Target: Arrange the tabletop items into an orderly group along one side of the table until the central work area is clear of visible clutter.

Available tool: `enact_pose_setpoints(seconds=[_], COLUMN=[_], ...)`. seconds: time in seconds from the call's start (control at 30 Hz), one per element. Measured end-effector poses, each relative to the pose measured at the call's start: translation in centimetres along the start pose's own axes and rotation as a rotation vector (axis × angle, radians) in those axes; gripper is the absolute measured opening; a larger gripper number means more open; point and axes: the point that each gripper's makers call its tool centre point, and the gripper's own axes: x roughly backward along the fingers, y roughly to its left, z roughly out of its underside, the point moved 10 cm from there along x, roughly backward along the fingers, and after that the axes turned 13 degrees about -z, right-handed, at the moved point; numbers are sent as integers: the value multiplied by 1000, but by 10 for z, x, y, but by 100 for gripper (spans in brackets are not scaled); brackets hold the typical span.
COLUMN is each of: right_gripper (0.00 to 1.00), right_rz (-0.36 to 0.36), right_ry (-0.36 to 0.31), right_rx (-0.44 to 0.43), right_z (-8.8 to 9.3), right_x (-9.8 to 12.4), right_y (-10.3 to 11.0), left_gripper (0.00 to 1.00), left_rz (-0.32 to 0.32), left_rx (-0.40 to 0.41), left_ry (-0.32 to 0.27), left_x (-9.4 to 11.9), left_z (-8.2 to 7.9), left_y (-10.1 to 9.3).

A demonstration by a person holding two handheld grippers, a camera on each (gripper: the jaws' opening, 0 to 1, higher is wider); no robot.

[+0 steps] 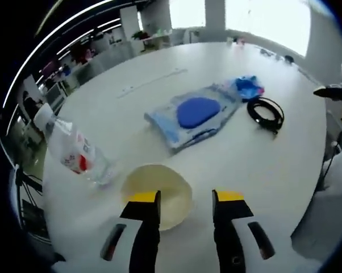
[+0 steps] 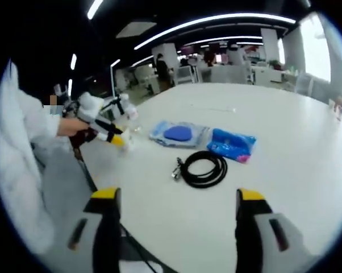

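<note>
My left gripper [image 1: 186, 200] hovers with jaws spread just over the pale cream plastic bowl [image 1: 157, 193] near the white round table's [image 1: 273, 170] edge; it looks light, stiff and slippery, so I'd pinch its rim, while my right gripper [image 2: 178, 205] hangs spread too.

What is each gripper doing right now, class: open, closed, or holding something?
Left gripper: open, fingers apart, holding nothing, just short of the cream bowl.
Right gripper: open wide, empty, above the white table.
</note>
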Motion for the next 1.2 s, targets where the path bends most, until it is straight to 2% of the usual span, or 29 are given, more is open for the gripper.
enact_pose_setpoints(seconds=[0.1, 0.17, 0.33, 0.43, 0.7, 0.93, 1.2], right_gripper=[82, 81, 79, 79, 79, 79, 79], right_rz=[1, 7, 20, 16, 17, 20, 31], right_ry=[2, 8, -3, 7, 4, 0, -9], right_rx=[-10, -17, -42, -41, -42, -39, -36], right_z=[2, 4, 5, 6, 4, 1, -3], right_x=[0, 0, 0, -1, -2, -2, -2], right_y=[0, -1, -1, 0, -3, -5, -9], left_gripper=[9, 2, 0, 0, 0, 0, 0], left_rz=[-4, -11, -33, -31, -31, -30, -12], left_rx=[-22, -13, -83, -69, -98, -130, -91], left_ry=[0, -16, -35, -48, -82, -86, -52], left_x=[-4, -4, -5, -6, -17, -34, -53], left_z=[4, 4, 3, -2, -34, -61, -72], left_y=[1, 2, 5, 8, 27, 41, 44])
